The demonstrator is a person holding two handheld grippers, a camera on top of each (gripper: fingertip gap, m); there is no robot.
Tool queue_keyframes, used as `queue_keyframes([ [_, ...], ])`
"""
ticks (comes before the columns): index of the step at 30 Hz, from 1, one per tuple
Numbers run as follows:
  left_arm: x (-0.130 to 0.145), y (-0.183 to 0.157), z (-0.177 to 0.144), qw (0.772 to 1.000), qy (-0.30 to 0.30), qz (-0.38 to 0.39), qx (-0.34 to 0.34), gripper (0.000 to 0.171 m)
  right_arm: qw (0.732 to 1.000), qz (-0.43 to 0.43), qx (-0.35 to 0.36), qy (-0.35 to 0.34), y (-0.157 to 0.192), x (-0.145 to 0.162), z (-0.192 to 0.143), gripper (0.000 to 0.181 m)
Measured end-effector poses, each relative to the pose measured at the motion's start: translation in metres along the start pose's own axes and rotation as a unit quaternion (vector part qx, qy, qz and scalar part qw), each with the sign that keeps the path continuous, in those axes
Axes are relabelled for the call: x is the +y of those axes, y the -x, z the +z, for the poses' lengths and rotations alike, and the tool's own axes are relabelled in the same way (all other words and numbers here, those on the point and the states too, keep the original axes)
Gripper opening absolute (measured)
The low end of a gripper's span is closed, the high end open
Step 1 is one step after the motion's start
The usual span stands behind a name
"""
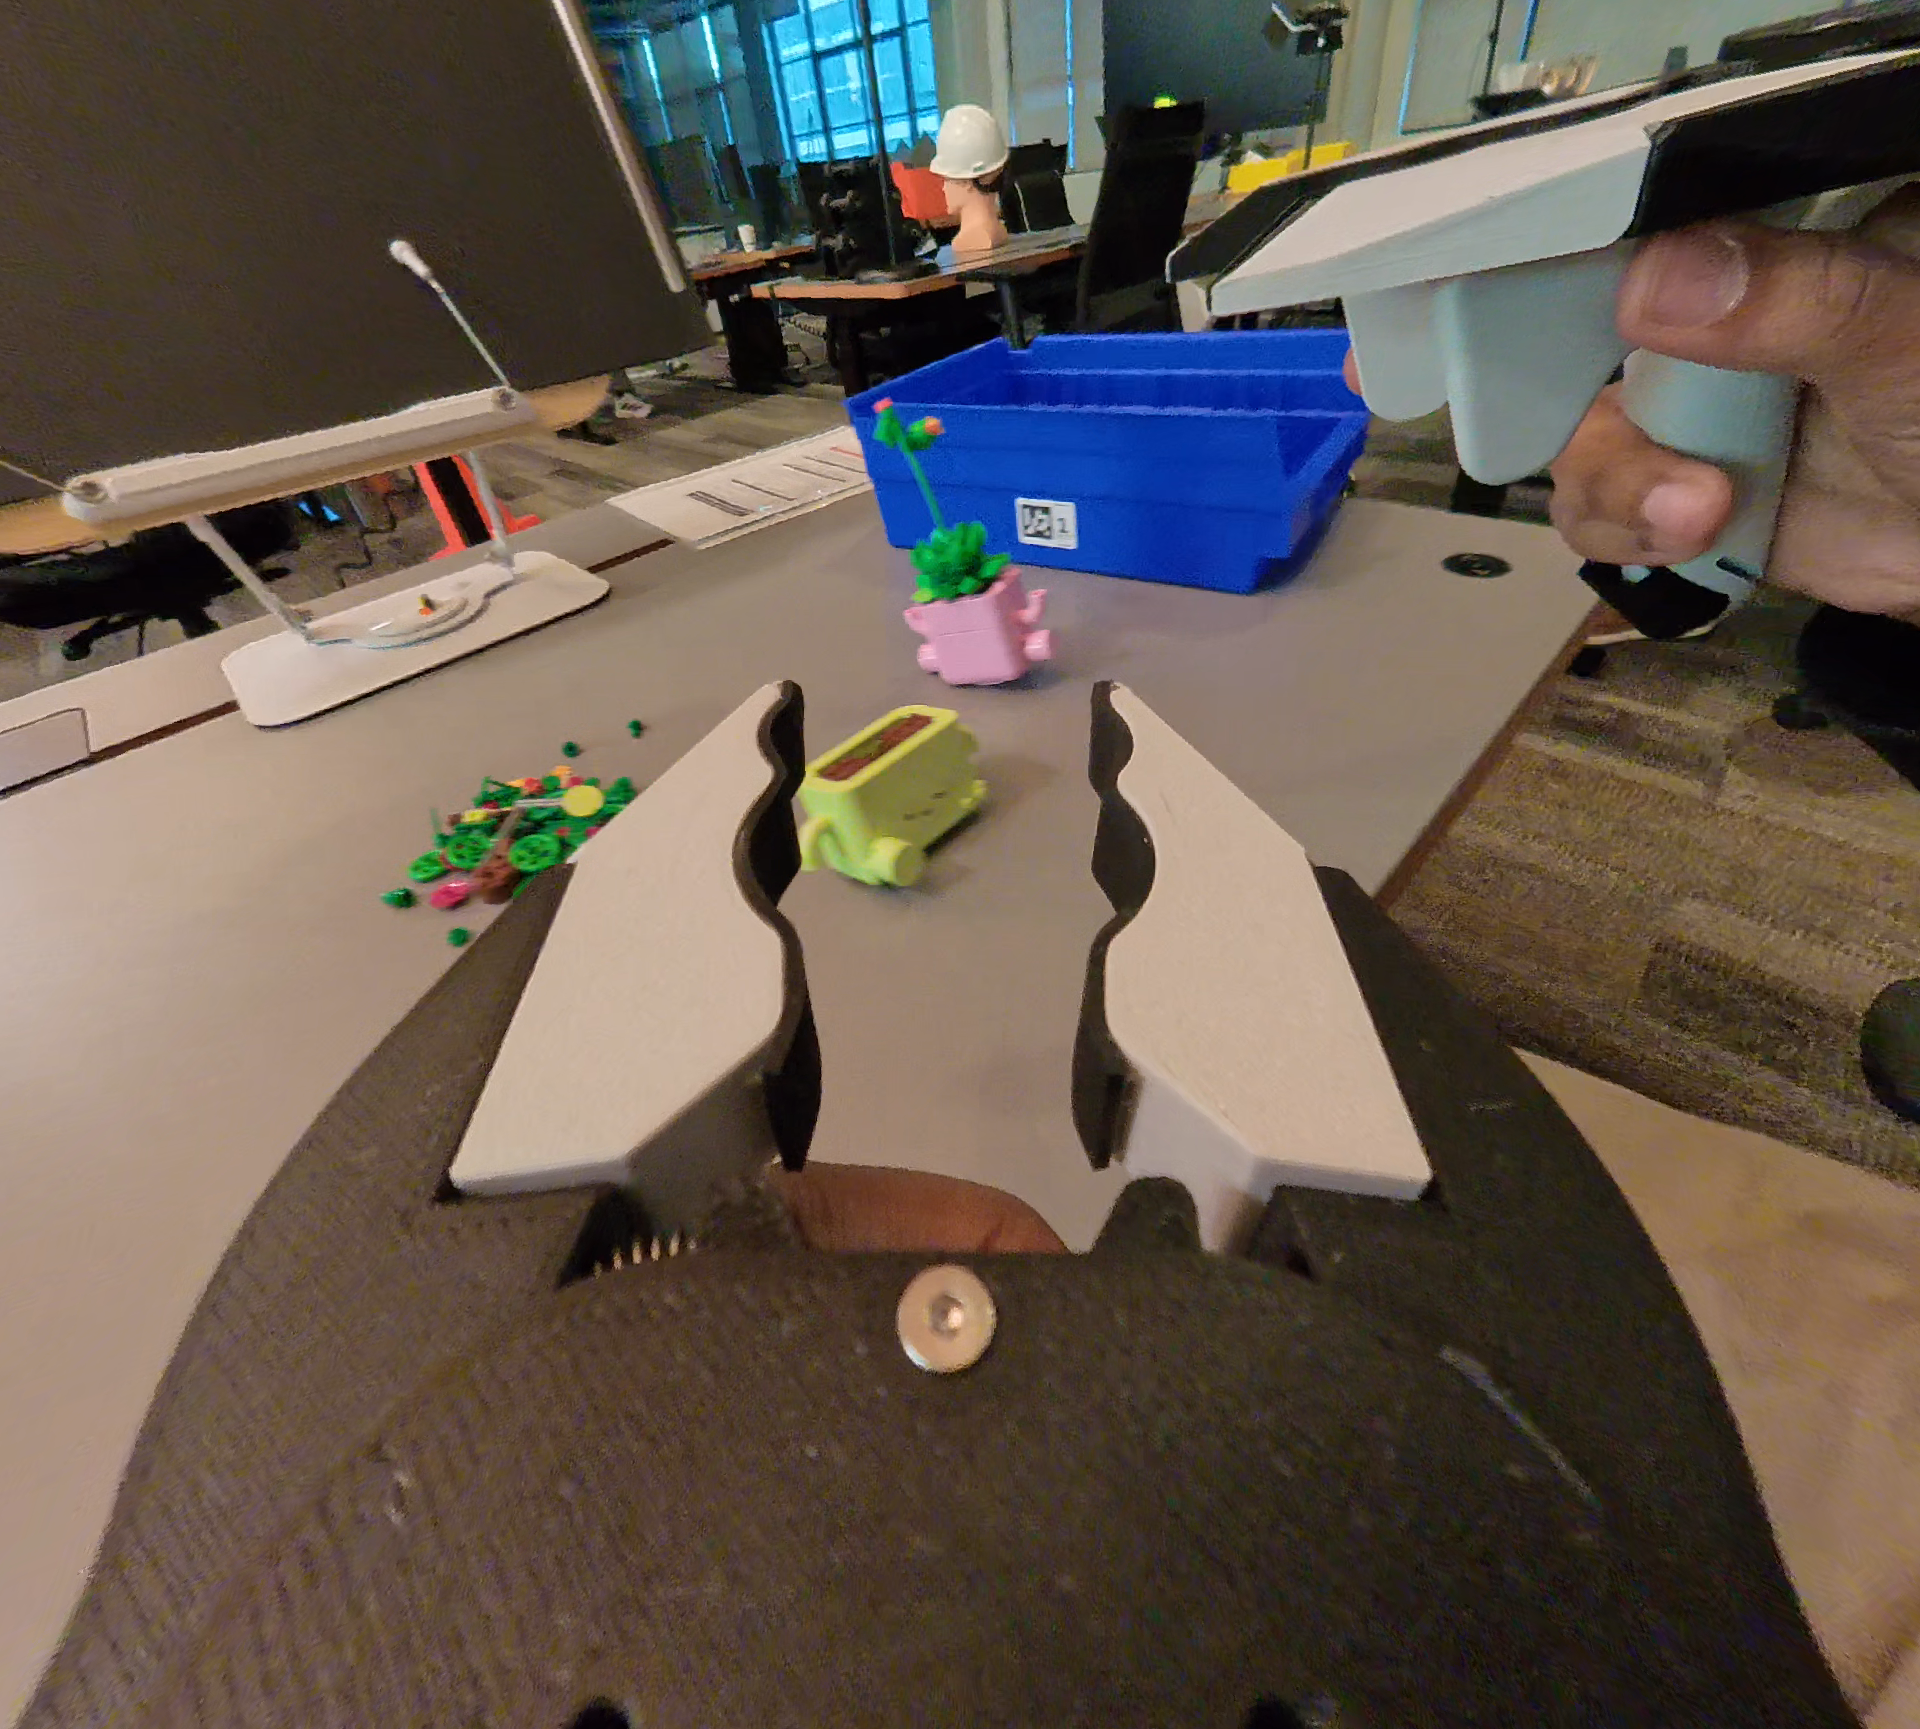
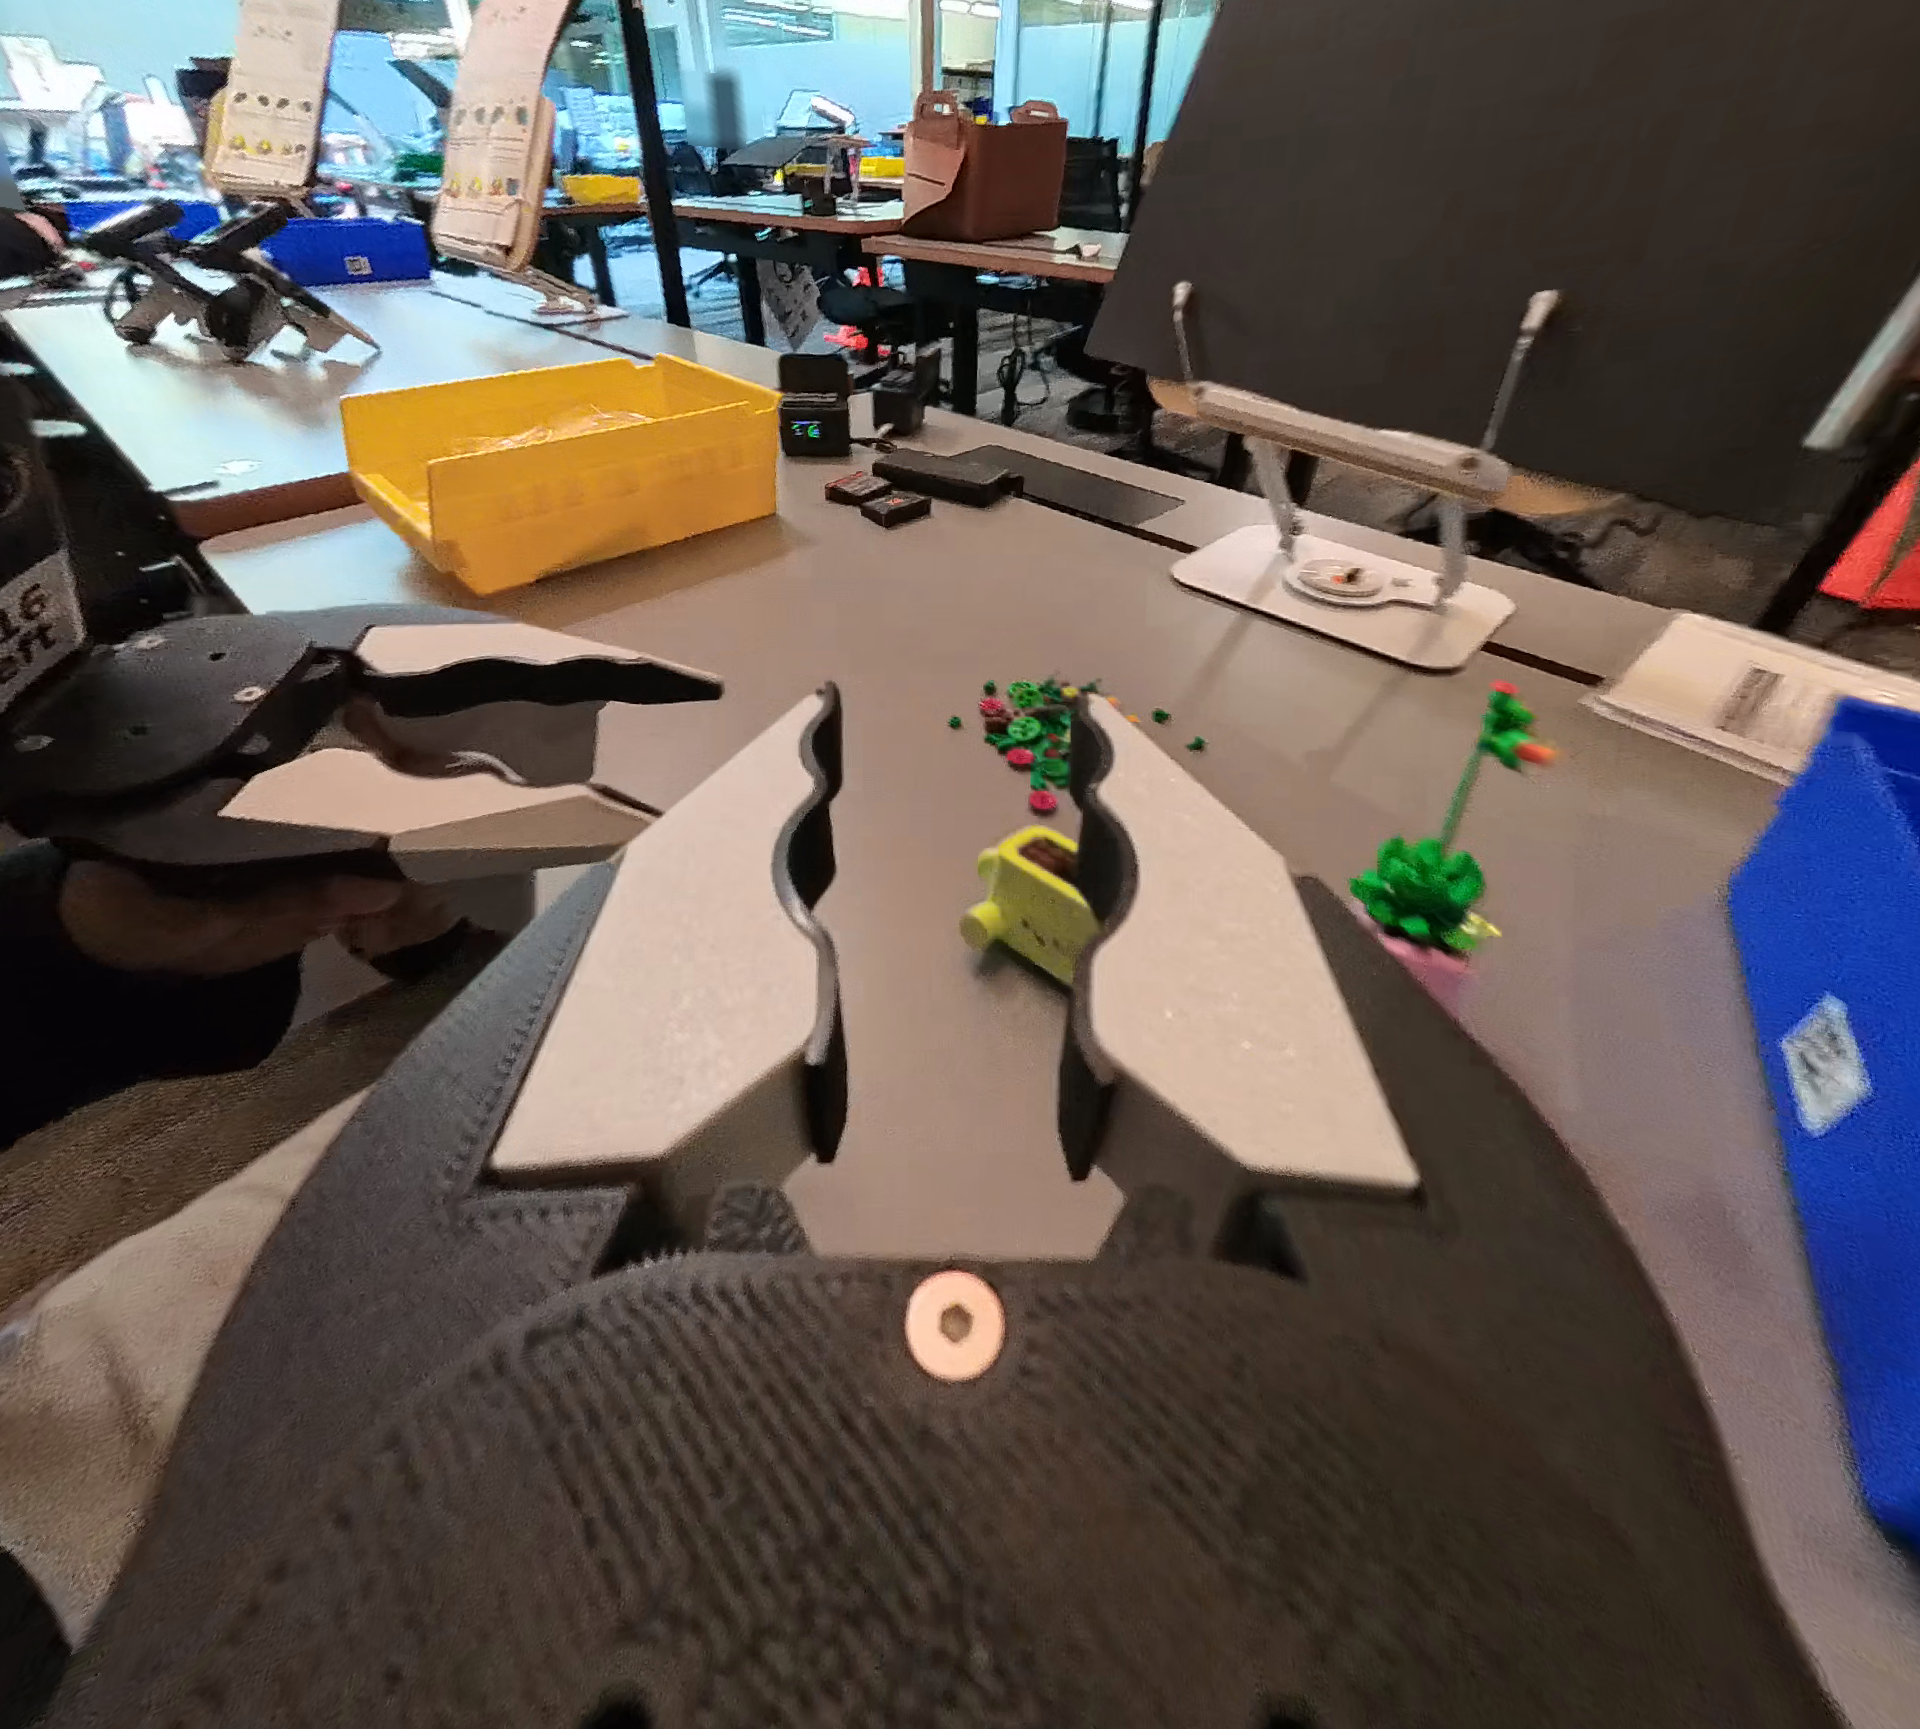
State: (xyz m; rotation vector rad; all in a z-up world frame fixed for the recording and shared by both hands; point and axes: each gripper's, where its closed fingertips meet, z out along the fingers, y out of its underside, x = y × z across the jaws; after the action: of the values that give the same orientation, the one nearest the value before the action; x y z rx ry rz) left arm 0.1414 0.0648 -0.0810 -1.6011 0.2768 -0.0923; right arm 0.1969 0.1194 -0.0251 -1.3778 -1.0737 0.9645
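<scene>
My left gripper (image 1: 945, 703) is open and empty above the grey table (image 1: 260, 952), pointing at a lime-green toy pot (image 1: 894, 796) that lies tipped on its side just beyond the fingertips. A pink toy pot with a green plant and tall stem (image 1: 971, 609) stands upright behind it. A pile of small green and pink toy pieces (image 1: 509, 832) lies to the left. My right gripper (image 2: 956, 703) is open and empty; the lime pot (image 2: 1034, 905) shows between its fingers, the pink pot's plant (image 2: 1423, 890) to the right. The left gripper shows in the right wrist view (image 2: 665, 744).
A blue bin (image 1: 1122, 453) stands behind the pots, a yellow bin (image 2: 561, 464) farther left. A white stand (image 1: 405, 630) holds a black board (image 1: 260, 100). The right gripper's handle in a hand (image 1: 1558, 329) hangs above the table edge. Black boxes (image 2: 894, 500) lie at the back.
</scene>
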Motion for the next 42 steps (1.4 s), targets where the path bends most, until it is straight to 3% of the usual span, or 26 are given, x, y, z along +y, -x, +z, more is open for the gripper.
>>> queue_keyframes([
  [8,0.0,-0.104,0.032,0.996,0.044,-0.029,0.074,0.051,0.997,0.037,0.051,-0.04,-0.034,0.006,-0.092,0.042],
  [13,-0.017,-0.167,0.05,0.987,0.036,-0.053,0.149,0.05,0.989,0.024,0.142,-0.043,-0.061,0.013,-0.164,0.039],
  [19,-0.027,-0.286,0.055,0.968,0.034,-0.056,0.242,0.048,0.956,0.013,0.291,-0.03,-0.072,0.032,-0.326,0.039],
  [24,-0.053,-0.401,0.036,0.949,0.019,-0.06,0.308,0.049,0.926,0.036,0.375,-0.035,-0.053,0.06,-0.47,0.038],
  [29,-0.069,-0.488,0.013,0.942,0.012,-0.073,0.328,0.049,0.901,0.039,0.429,-0.055,-0.048,0.084,-0.569,0.034],
  [33,-0.059,-0.53,-0.002,0.933,0.048,-0.049,0.353,0.053,0.893,0.067,0.438,-0.081,-0.046,0.101,-0.614,0.036],
  [36,-0.041,-0.543,0.008,0.934,0.063,-0.028,0.351,0.053,0.885,0.107,0.443,-0.096,-0.043,0.144,-0.629,0.033],
  [38,-0.019,-0.545,0.031,0.931,0.102,-0.084,0.339,0.056,0.887,0.128,0.436,-0.081,-0.044,0.183,-0.625,0.036],
  [42,0.045,-0.545,0.094,0.899,0.18,-0.213,0.339,0.06,0.884,0.132,0.448,0.036,-0.057,0.249,-0.631,0.034],
])
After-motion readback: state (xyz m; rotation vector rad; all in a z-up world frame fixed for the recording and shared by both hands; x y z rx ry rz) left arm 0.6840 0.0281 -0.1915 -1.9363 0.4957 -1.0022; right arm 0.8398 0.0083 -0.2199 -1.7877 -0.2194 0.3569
